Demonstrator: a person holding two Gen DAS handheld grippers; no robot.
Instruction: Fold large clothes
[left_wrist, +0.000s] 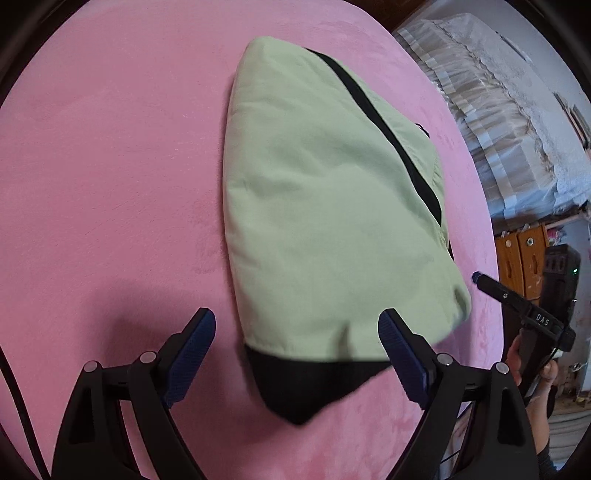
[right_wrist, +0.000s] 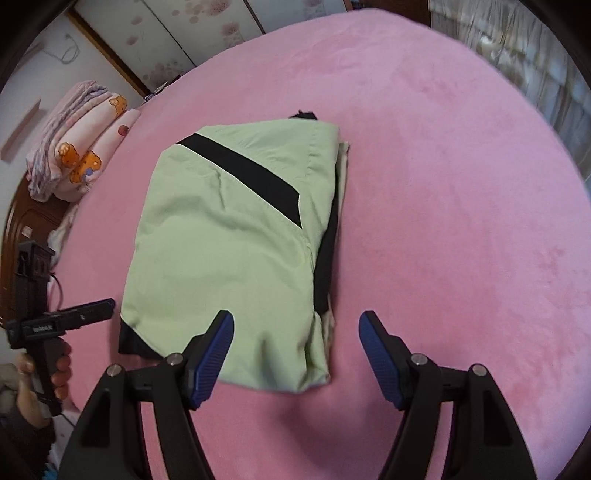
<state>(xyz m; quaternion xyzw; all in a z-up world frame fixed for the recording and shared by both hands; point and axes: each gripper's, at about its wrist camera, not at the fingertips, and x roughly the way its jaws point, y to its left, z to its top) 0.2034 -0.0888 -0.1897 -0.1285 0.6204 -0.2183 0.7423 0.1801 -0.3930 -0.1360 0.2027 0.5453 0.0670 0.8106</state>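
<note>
Left tongs (left_wrist: 297, 328): mine, spread wide above the jacket's near black hem, holding nothing.
Right tongs (right_wrist: 295, 332): mine, also wide and empty, straddling the jacket's near right corner.
Jacket (right_wrist: 229, 240): green with black trim, folded into a compact bundle mid-bed (right_wrist: 461, 184).
Progress: I judge the folding essentially done; perhaps tidying remains.

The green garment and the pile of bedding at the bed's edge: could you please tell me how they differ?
The green garment is plain pale green with a black stripe; the pile of bedding is pink with cartoon bear prints. The green garment lies as one flat folded packet mid-bed on the pink cover; the pile of bedding is a taller stack at the far edge. Both are folded fabric.
</note>
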